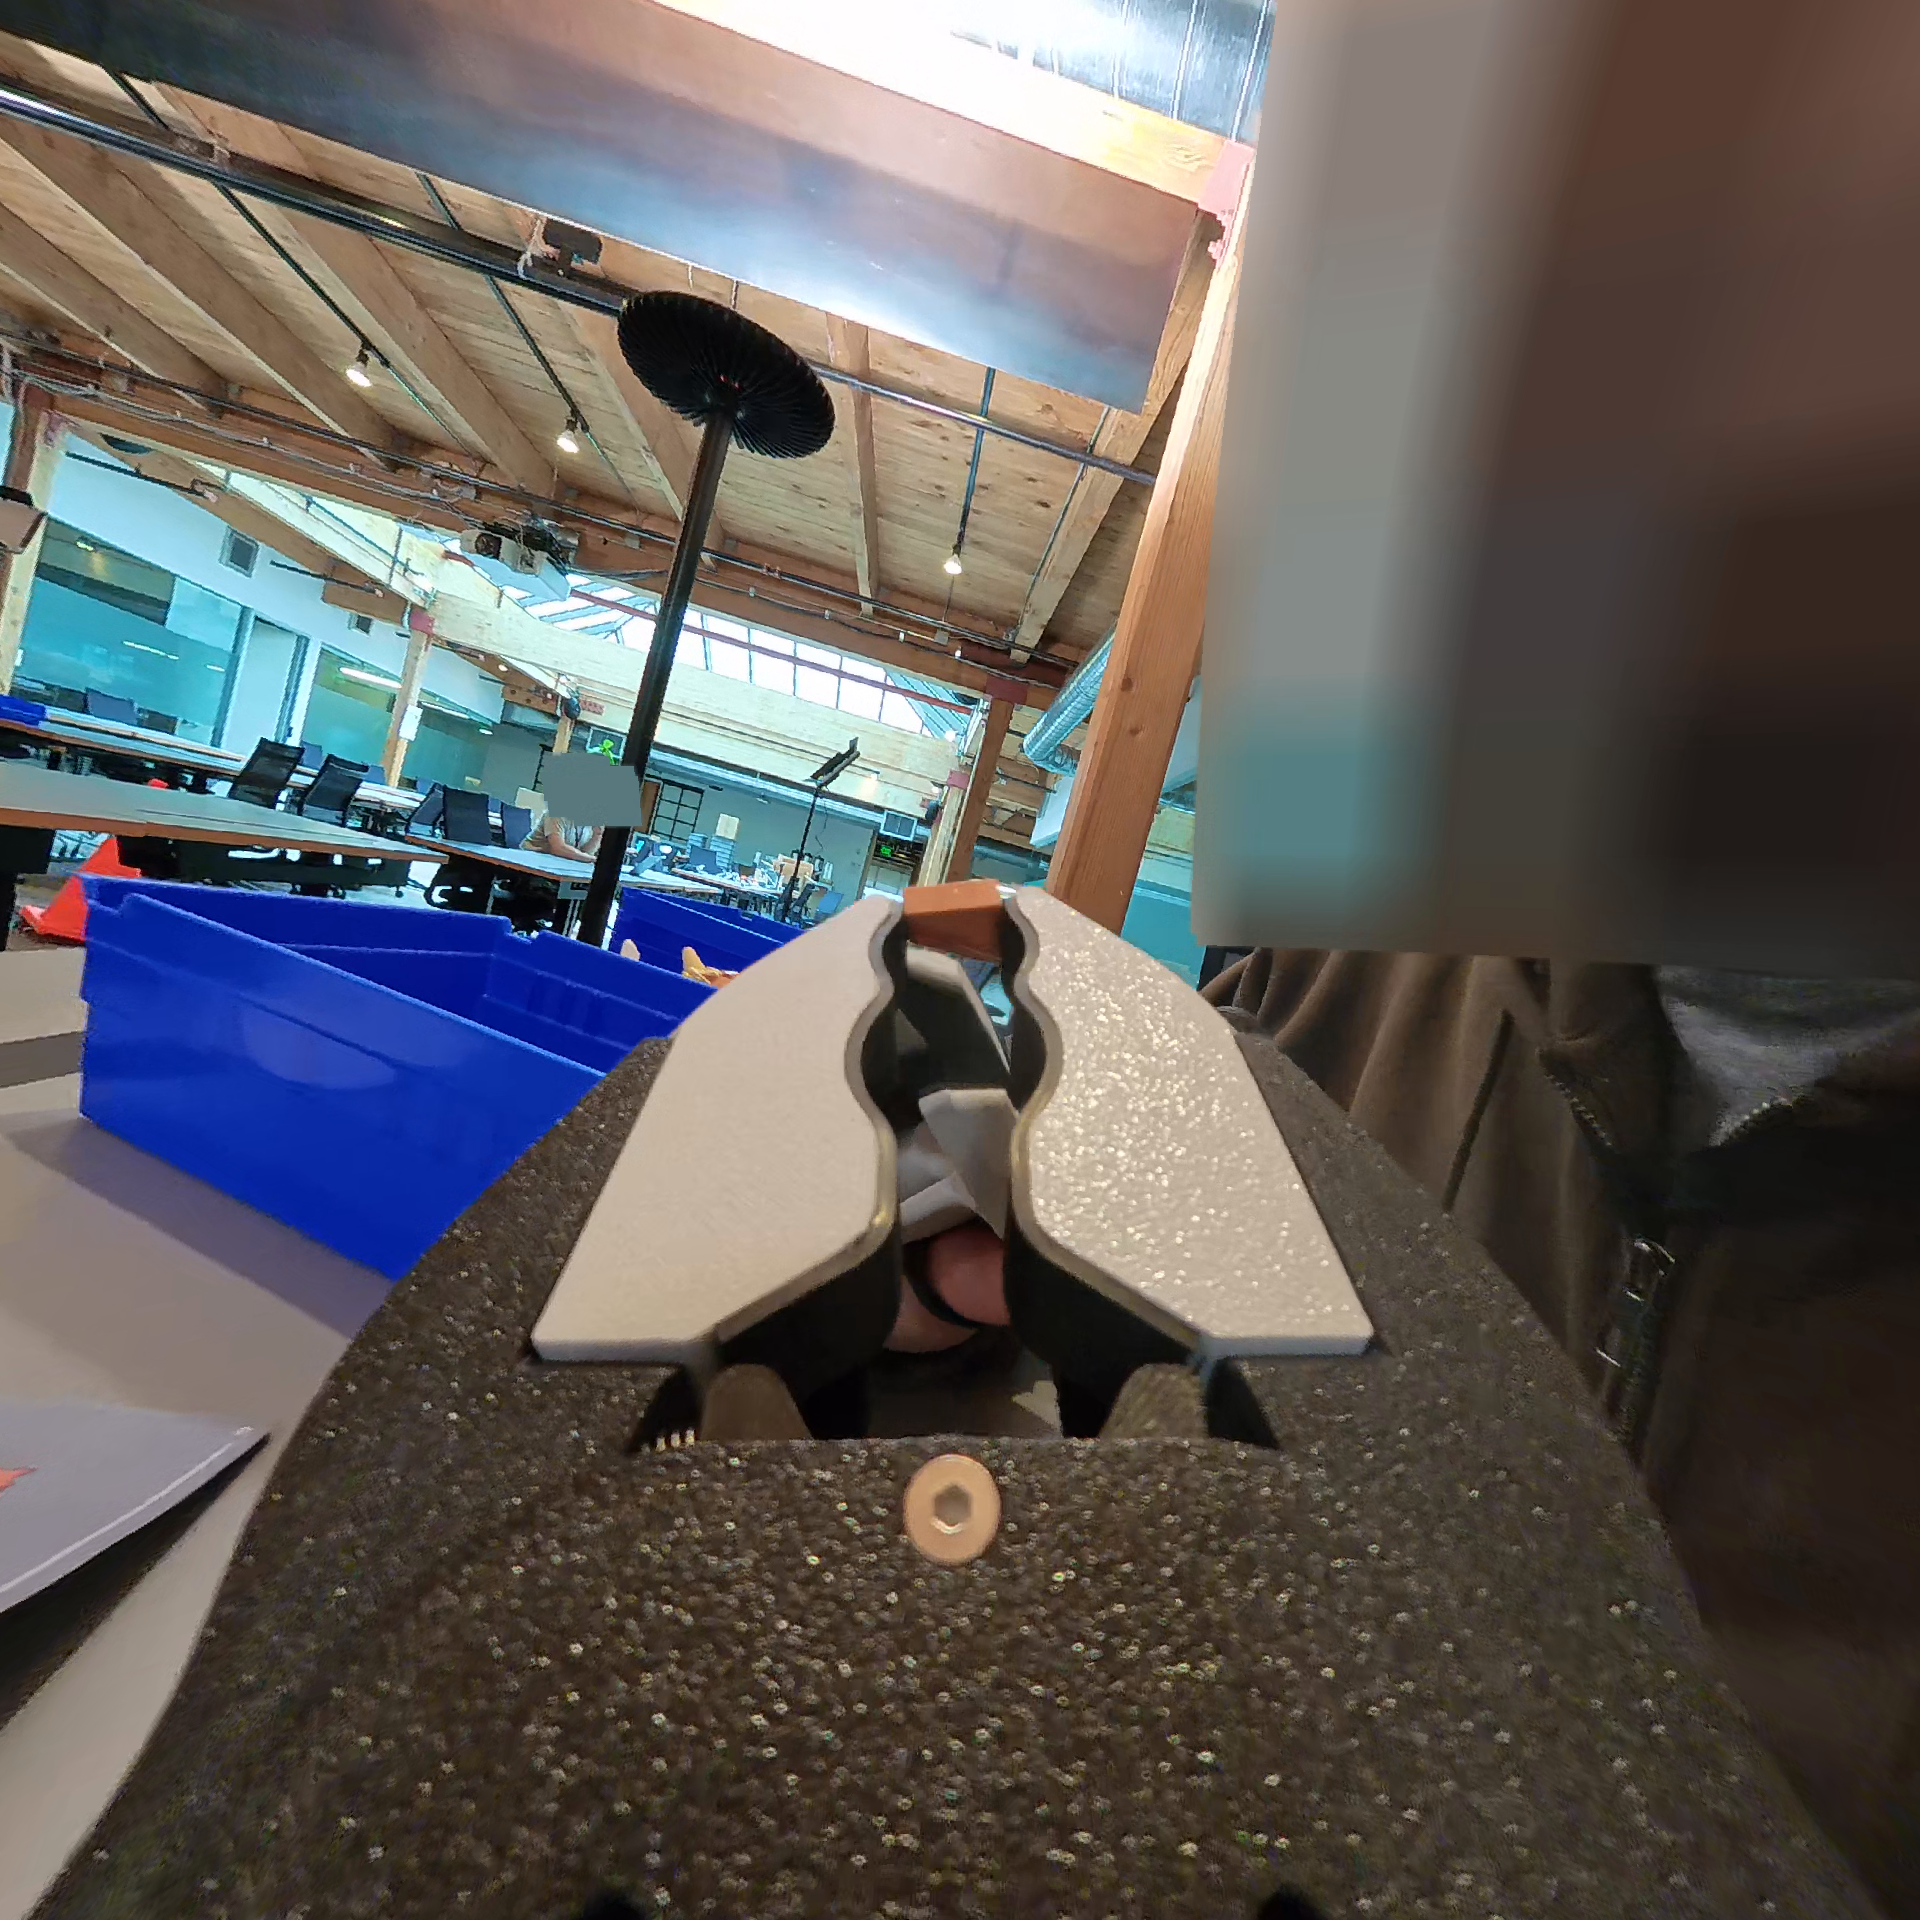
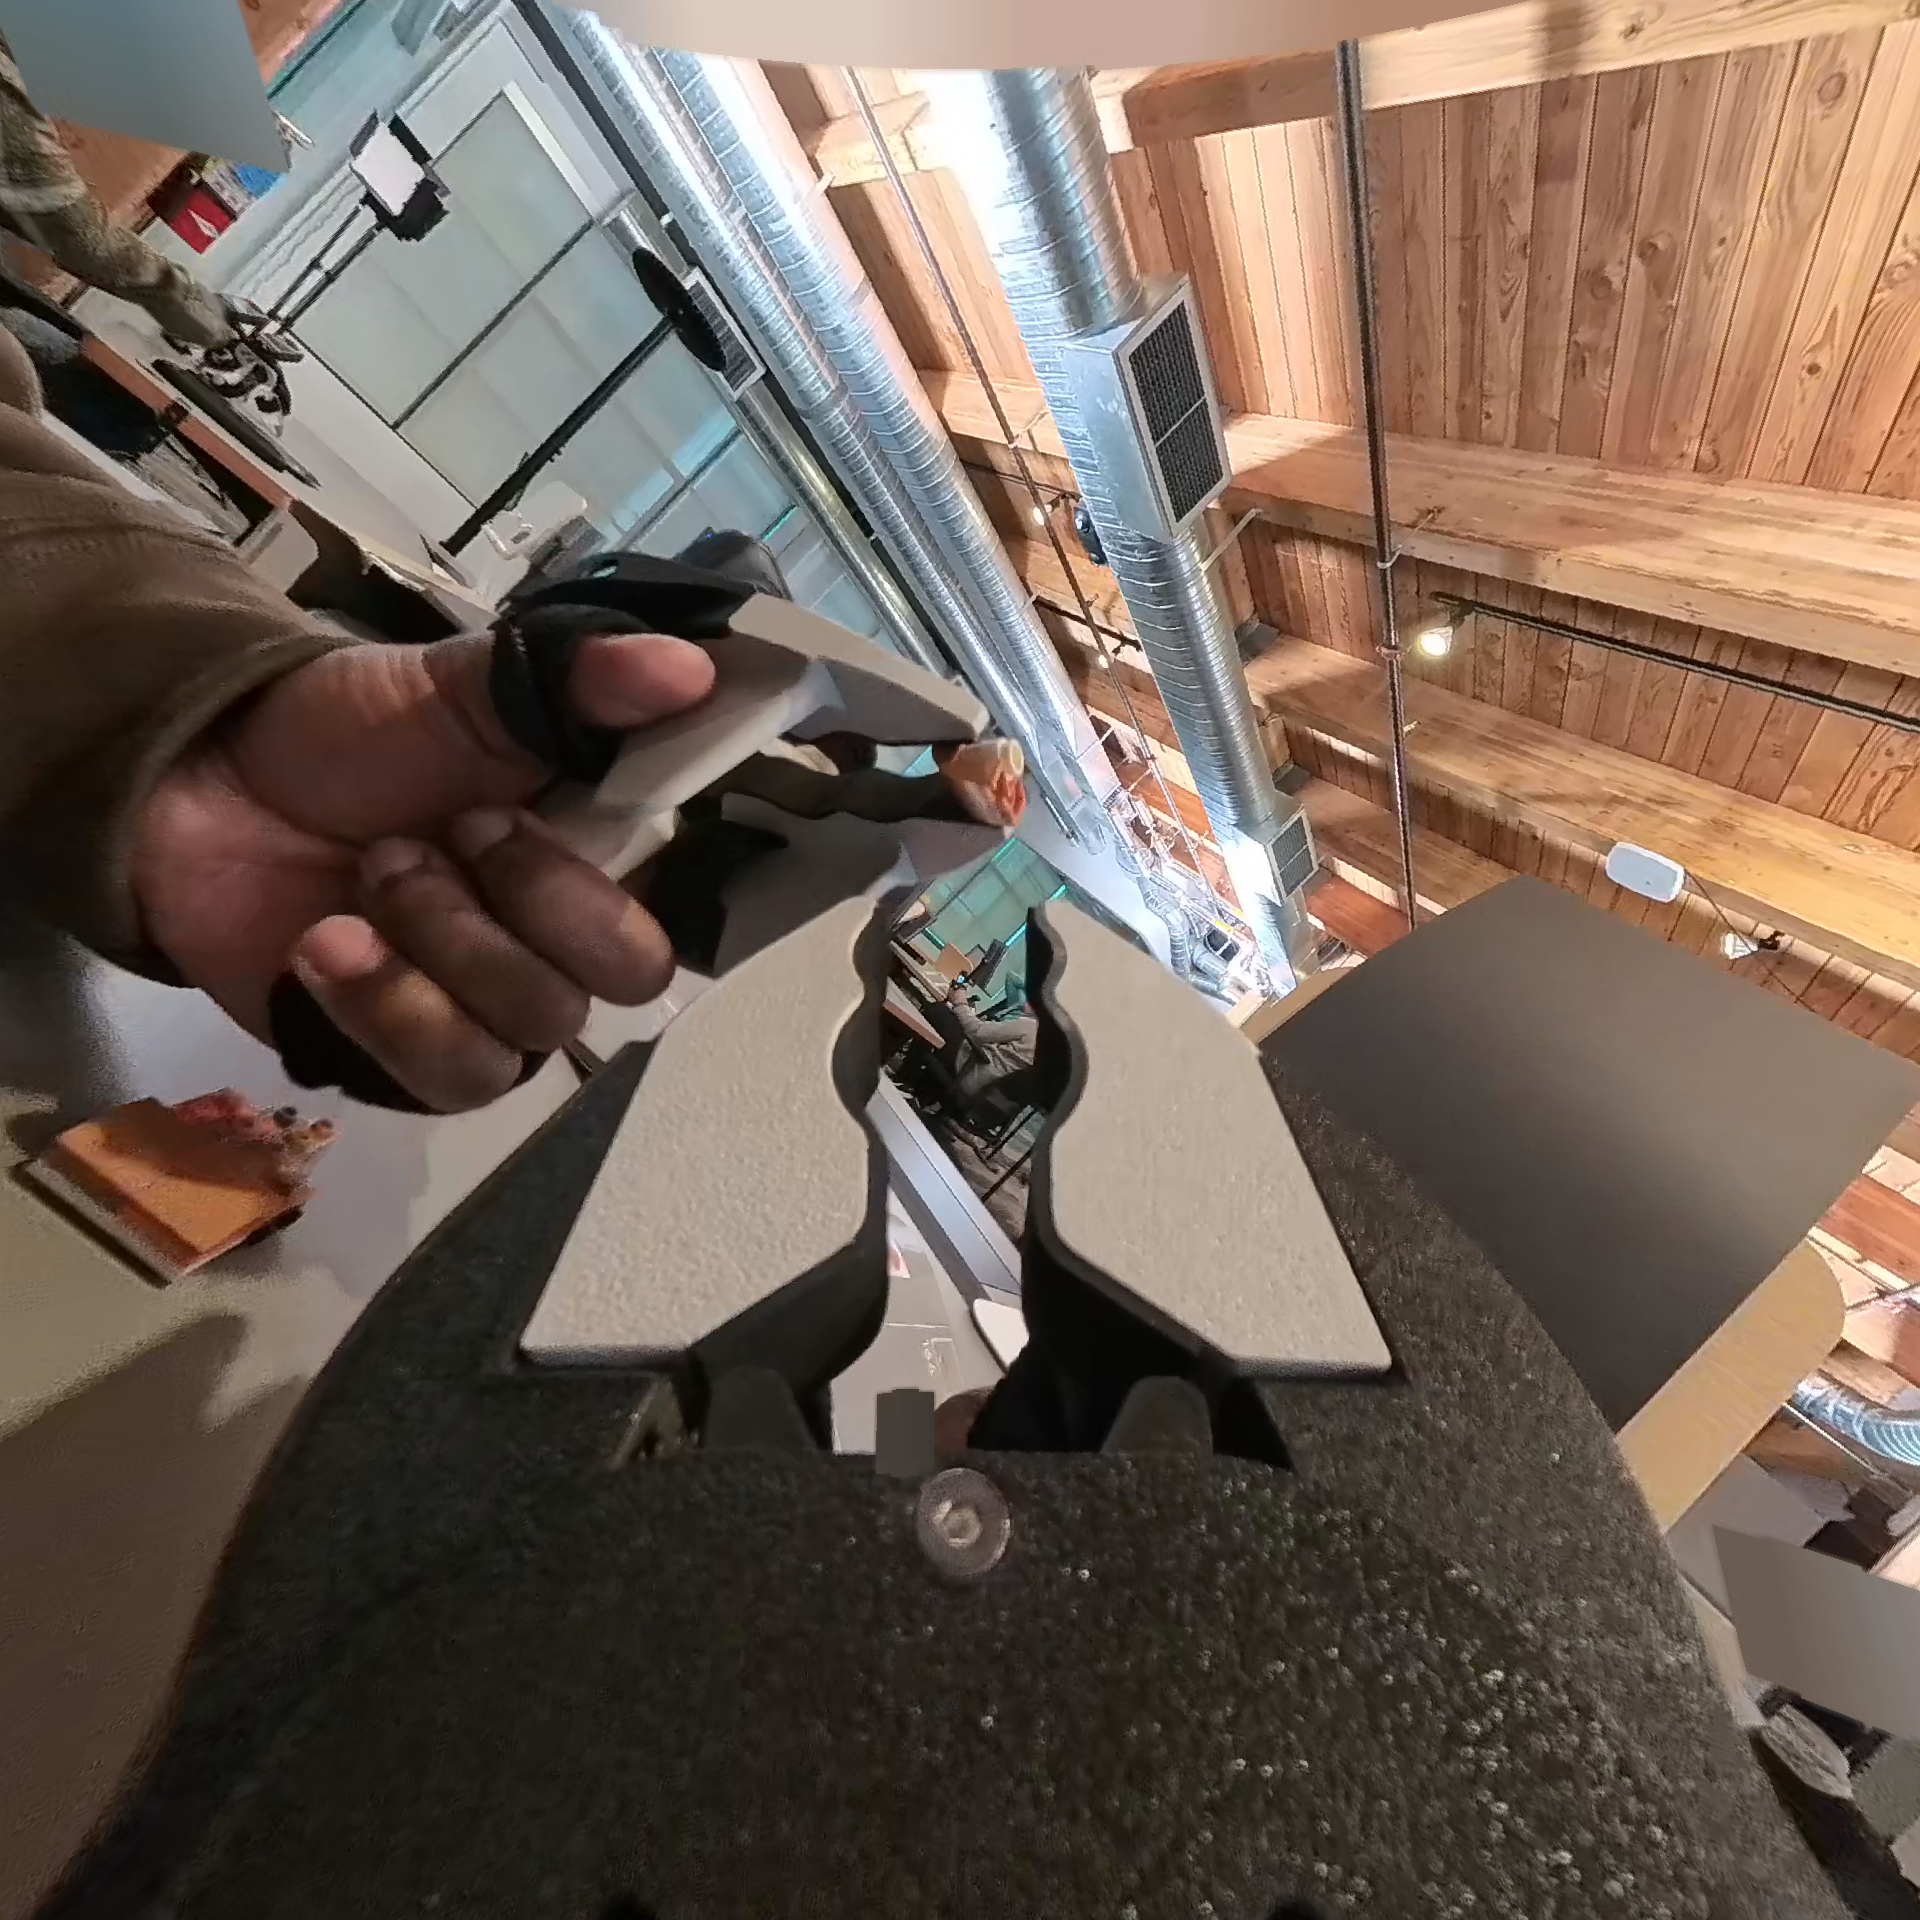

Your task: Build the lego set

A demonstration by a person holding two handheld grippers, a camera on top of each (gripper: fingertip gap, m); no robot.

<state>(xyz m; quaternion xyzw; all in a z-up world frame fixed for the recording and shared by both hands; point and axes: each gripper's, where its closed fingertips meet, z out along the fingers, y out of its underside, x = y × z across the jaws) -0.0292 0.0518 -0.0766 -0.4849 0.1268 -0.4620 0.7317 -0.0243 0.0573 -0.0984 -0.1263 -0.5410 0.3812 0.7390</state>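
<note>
In the left wrist view my left gripper [image 1: 953, 912] is shut on a small orange-brown lego piece [image 1: 951, 914] held at its fingertips, raised above the table and tilted upward. In the right wrist view my right gripper [image 2: 961, 920] is open and empty, pointing up toward the ceiling. The left gripper [image 2: 977, 774] shows there too, up and left of the right fingertips, held by a hand [image 2: 395, 862], with the small piece [image 2: 992, 779] at its tip. The two grippers are apart.
Blue plastic bins [image 1: 312, 1049] stand on the grey table [image 1: 125, 1278] to the left. A booklet corner [image 1: 94, 1496] lies at the lower left. An orange box or booklet [image 2: 177, 1184] lies on the table. A person's brown jacket [image 1: 1507, 1143] is close on the right. Only a small space, under 4 cm, lies between the two pairs of fingers.
</note>
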